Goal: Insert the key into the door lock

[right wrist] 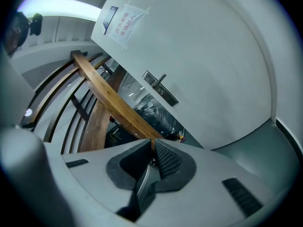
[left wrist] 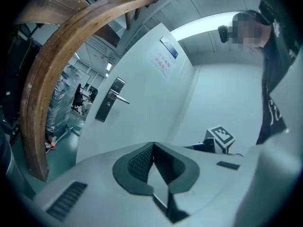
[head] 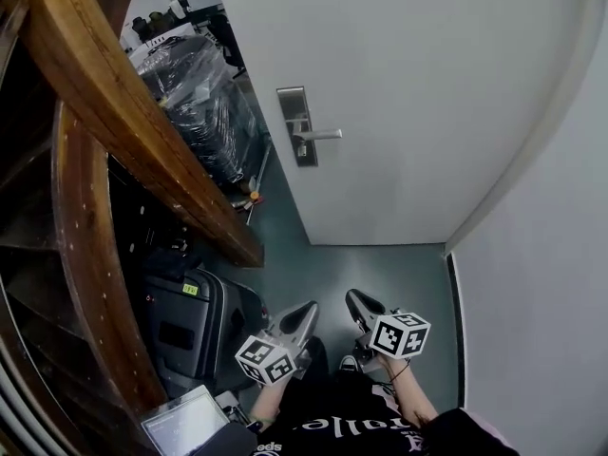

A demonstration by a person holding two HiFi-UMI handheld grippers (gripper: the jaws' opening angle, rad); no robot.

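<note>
The white door (head: 408, 103) stands shut ahead, with a steel lock plate (head: 296, 126) and a lever handle (head: 318, 135) on its left side. That lock plate (left wrist: 110, 98) shows far off in the left gripper view, and as the lock plate (right wrist: 161, 88) in the right gripper view. Both grippers hang low in front of the person, well short of the door. My left gripper (head: 302, 316) (left wrist: 154, 144) is shut with nothing between its pads. My right gripper (head: 359, 304) (right wrist: 153, 142) is shut on a small metal piece, seemingly the key (right wrist: 153, 162), mostly hidden by the pads.
A curved wooden stair rail (head: 114, 93) runs along the left. Plastic-wrapped goods (head: 204, 103) stand beyond it by the door. A black suitcase (head: 185, 326) and a laptop (head: 185, 424) sit at the lower left. A white wall (head: 551, 255) closes the right side.
</note>
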